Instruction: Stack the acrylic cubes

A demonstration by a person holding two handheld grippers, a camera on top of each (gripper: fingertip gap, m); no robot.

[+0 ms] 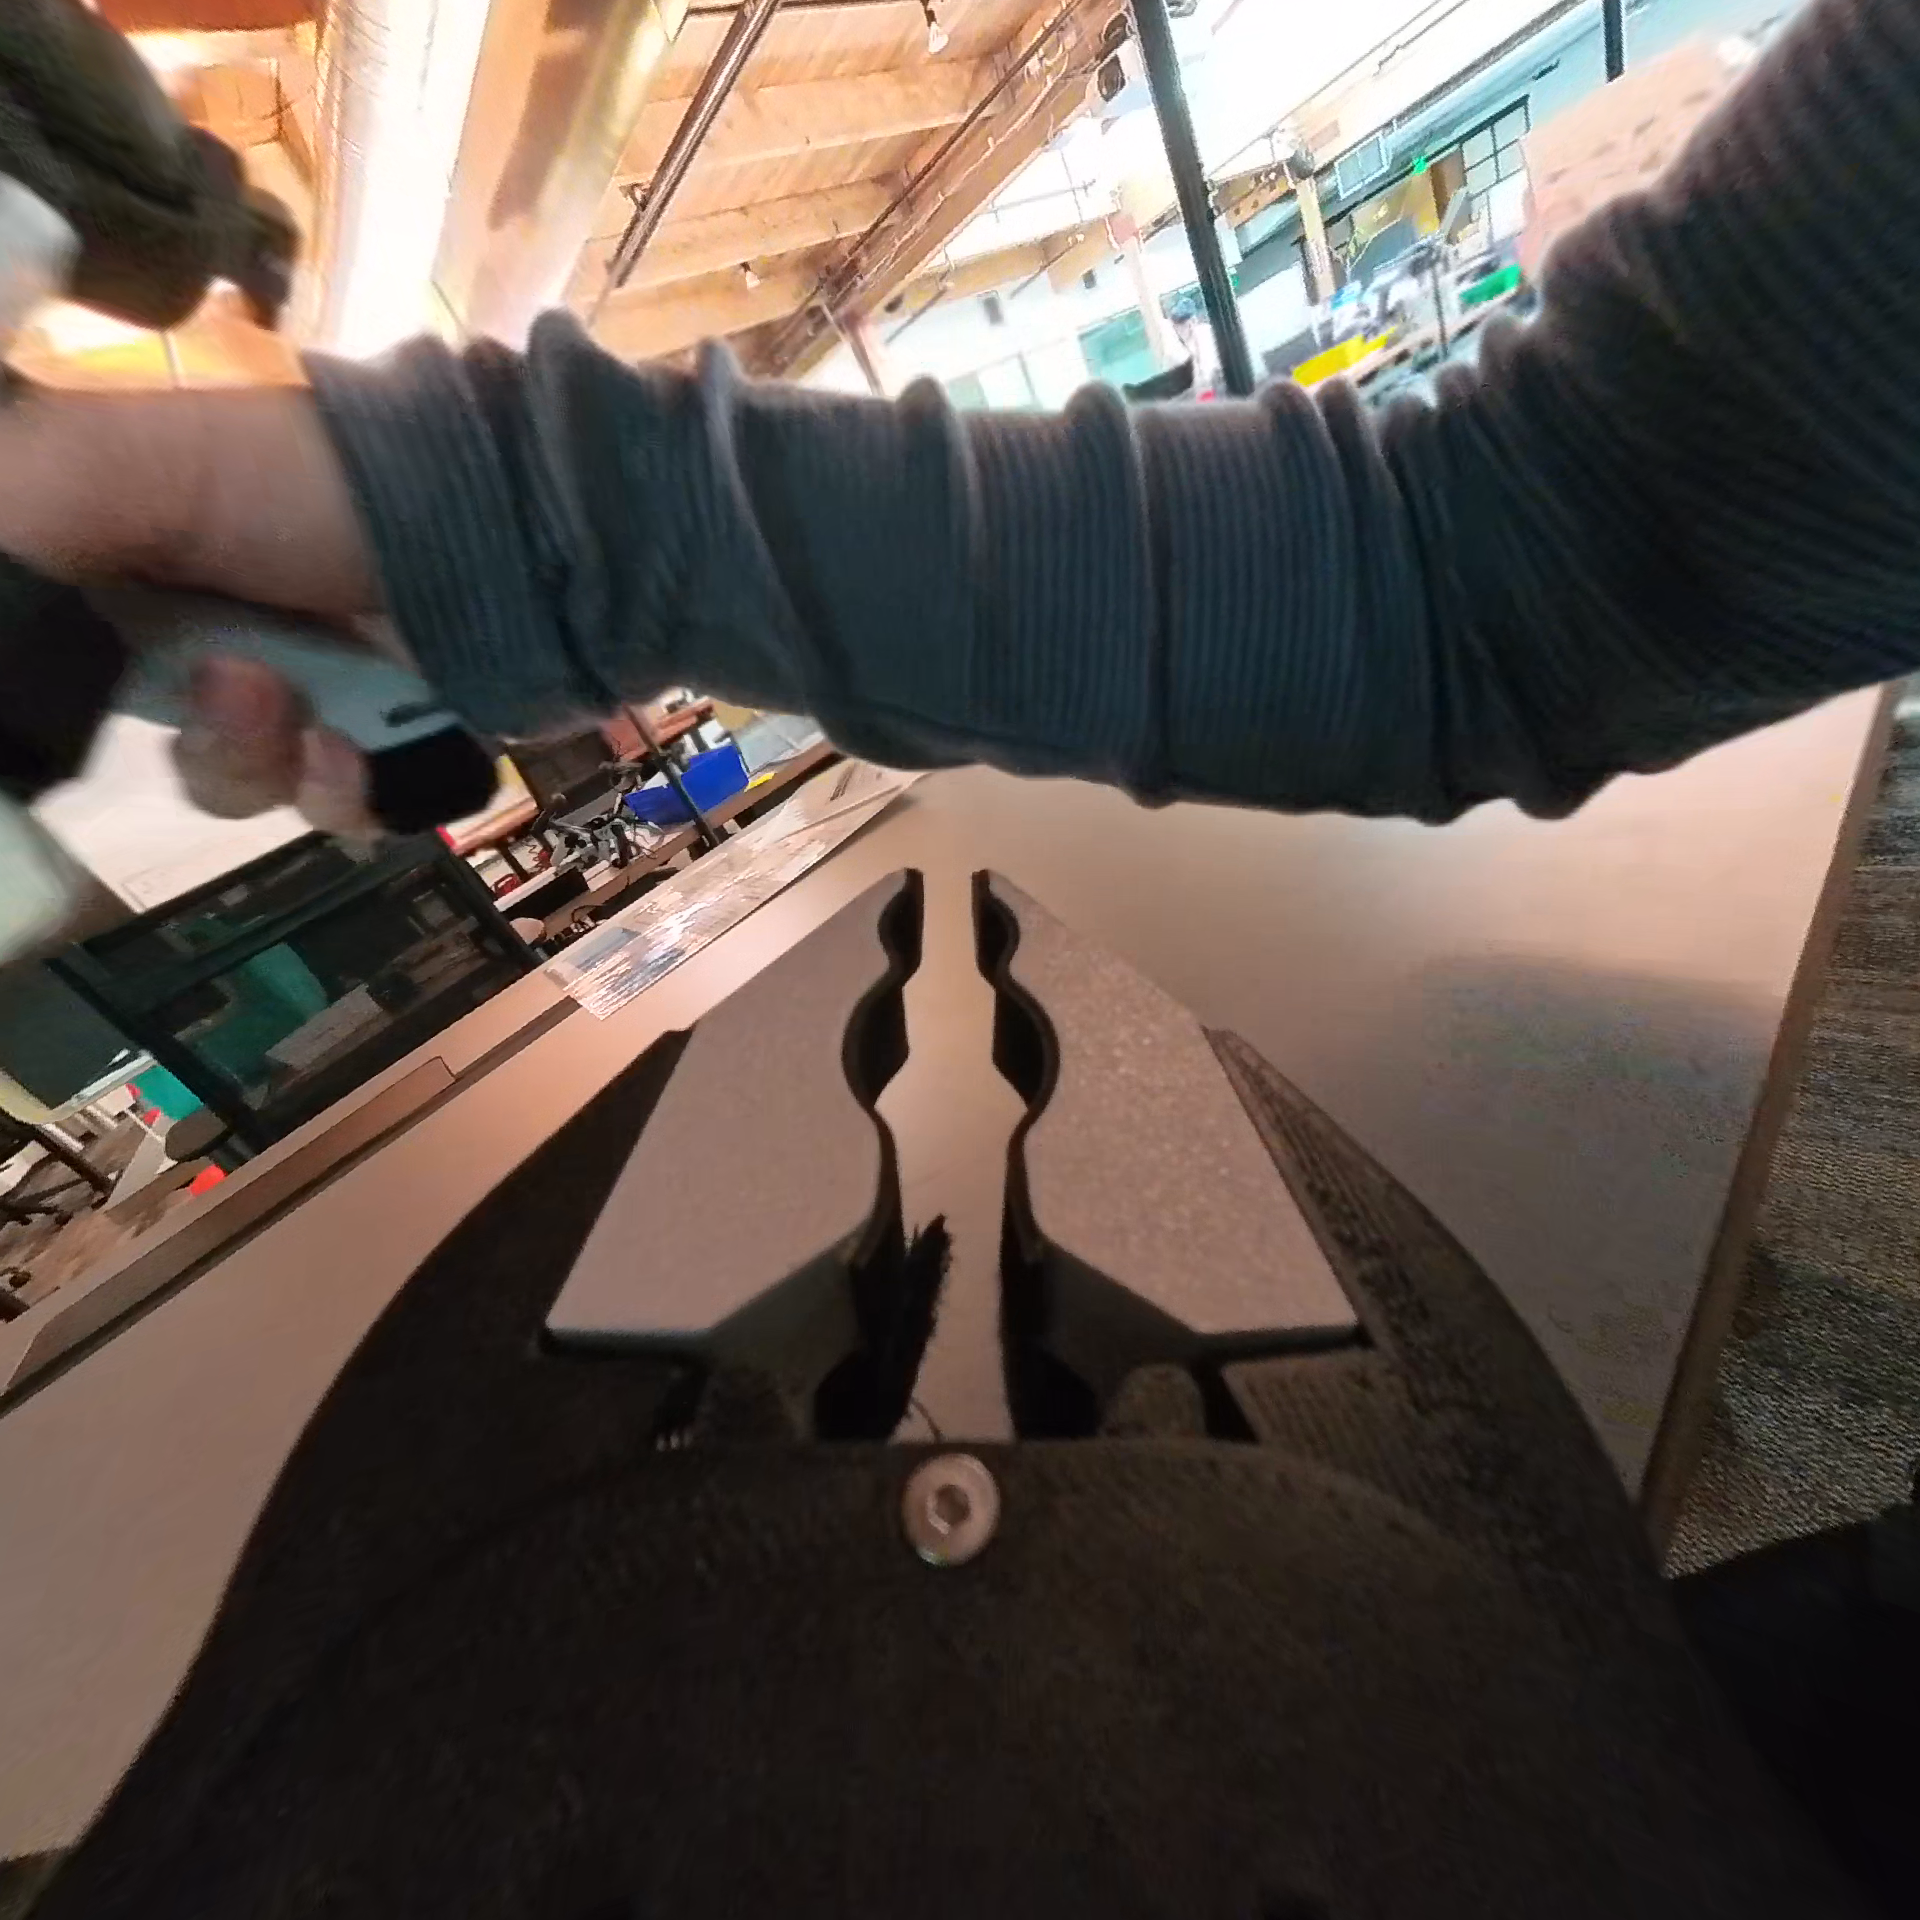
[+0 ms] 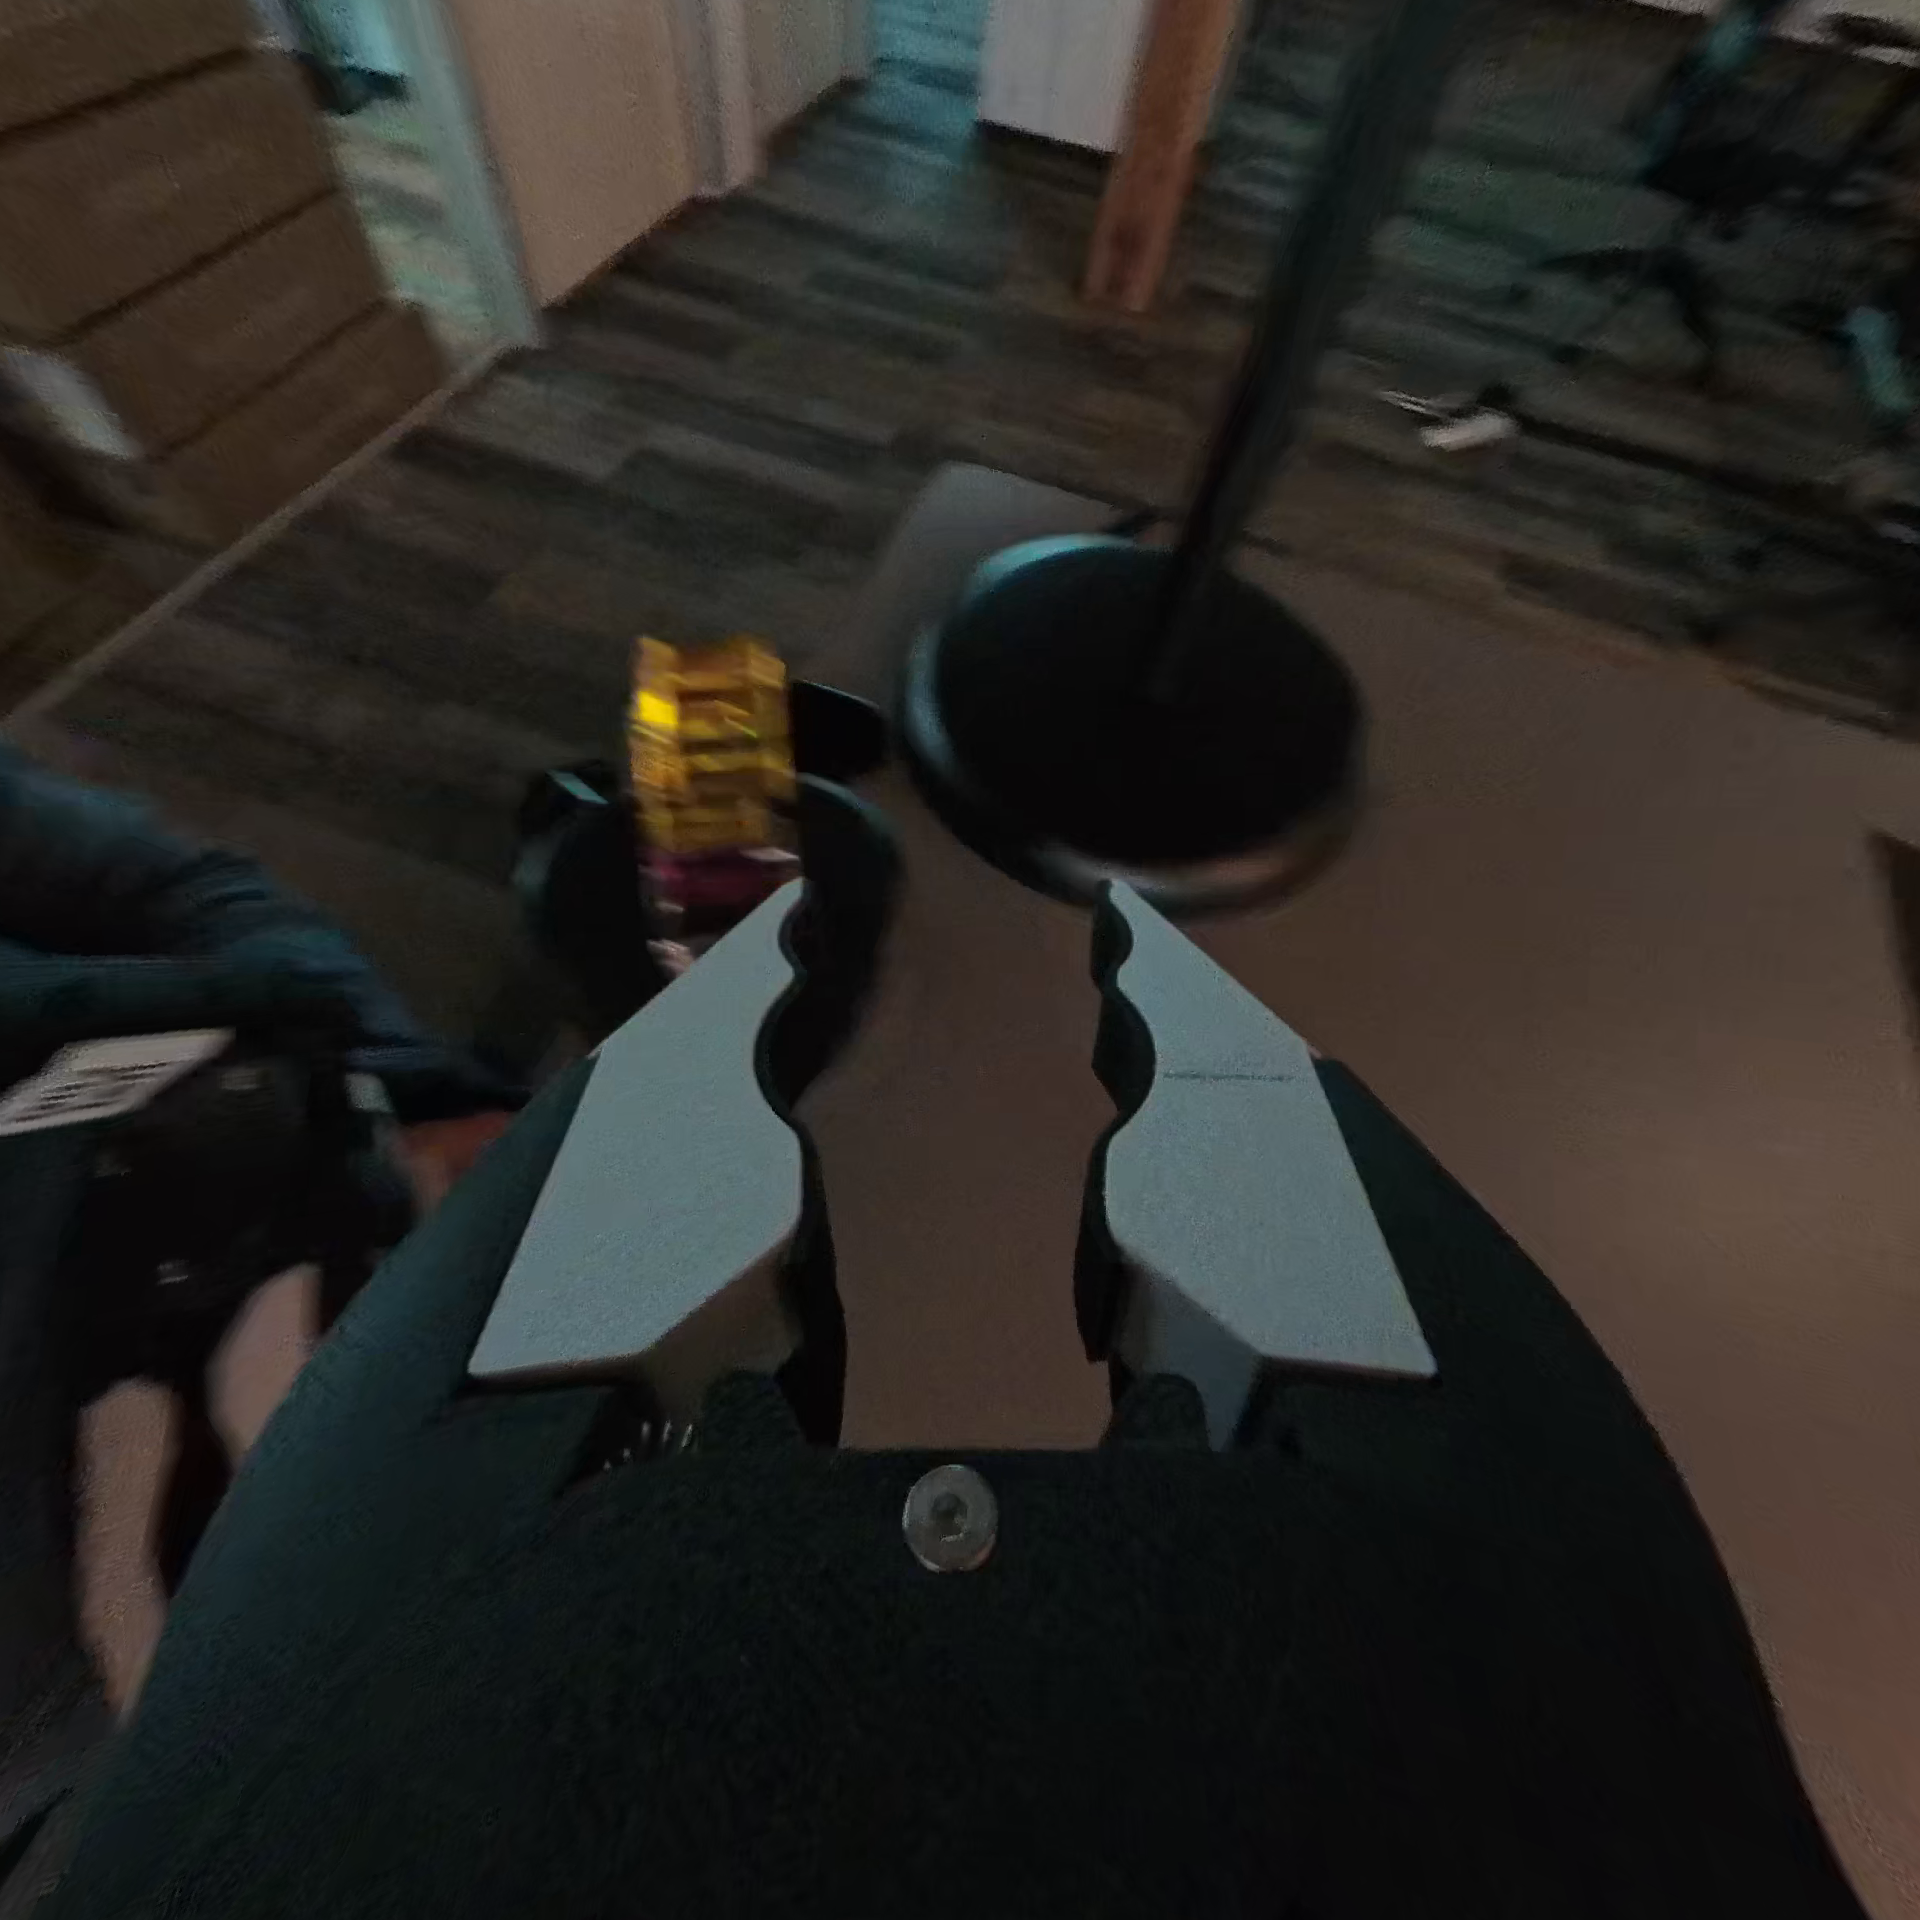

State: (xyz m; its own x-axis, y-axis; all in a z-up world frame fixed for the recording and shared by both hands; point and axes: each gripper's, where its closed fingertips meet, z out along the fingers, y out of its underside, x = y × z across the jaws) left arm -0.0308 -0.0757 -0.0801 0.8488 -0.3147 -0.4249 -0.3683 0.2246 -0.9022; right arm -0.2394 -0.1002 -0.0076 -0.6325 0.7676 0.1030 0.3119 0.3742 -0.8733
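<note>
Hovering over one brown table [image 2: 1558,1039], two bare grippers: left [image 1: 948,883] nearly together, right [image 2: 951,904] apart by one black round stand base [image 2: 1132,707]

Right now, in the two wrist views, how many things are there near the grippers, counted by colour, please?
Black: 2, the round stand base with its pole, and a curved black object beside the stack.
Yellow: 1, a blurred yellow stack, with something pinkish under it.
Pale and glossy: 1, a printed sheet on the table.
Total: 4.
</note>
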